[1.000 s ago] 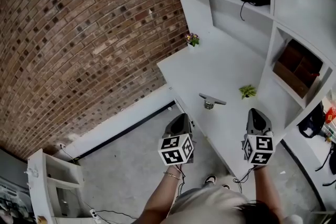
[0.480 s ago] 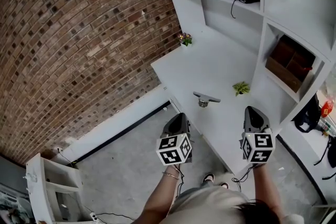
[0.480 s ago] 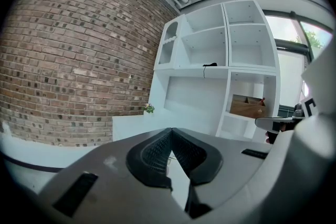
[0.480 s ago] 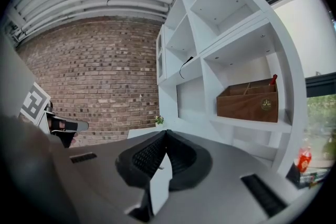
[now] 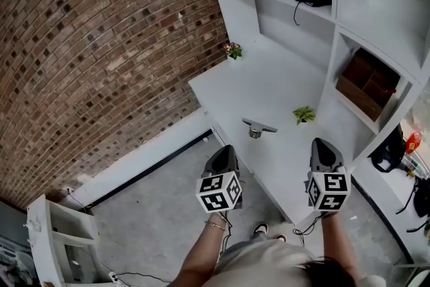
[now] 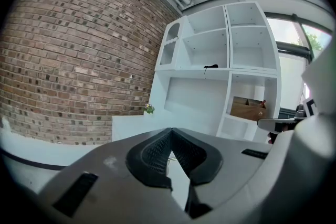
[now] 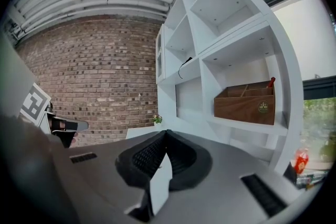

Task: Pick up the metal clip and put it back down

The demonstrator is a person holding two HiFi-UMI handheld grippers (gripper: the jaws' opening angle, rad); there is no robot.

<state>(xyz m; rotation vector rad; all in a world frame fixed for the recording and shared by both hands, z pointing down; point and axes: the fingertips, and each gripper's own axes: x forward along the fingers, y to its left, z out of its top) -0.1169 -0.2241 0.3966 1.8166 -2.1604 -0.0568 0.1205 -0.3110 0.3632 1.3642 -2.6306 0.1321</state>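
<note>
In the head view I saw the metal clip [image 5: 259,127] lying on the white desk [image 5: 282,80], with neither gripper touching it. From the left gripper [image 5: 224,153] the clip was at about 1 o'clock, and from the right gripper [image 5: 322,144] at about 10 o'clock, apart from both. The left gripper was at the desk's near edge and the right one was over its near part.

In the left gripper view, the black ribbed pads [image 6: 153,155] of the left gripper [image 6: 171,135] were pressed together at their tips and held nothing. In the right gripper view it was the same for the right gripper [image 7: 165,136]: its pads [image 7: 142,157] met at the tips and nothing was between them.

A small green plant [image 5: 304,114] stood on the desk at about 3 o'clock from the clip, near it but not touching. A little flower pot [image 5: 233,50] stood at the far corner, at 11 o'clock, beside the brick wall [image 5: 101,44]. A wooden box [image 5: 365,85] sat in a shelf compartment at 2 o'clock from the clip.
</note>
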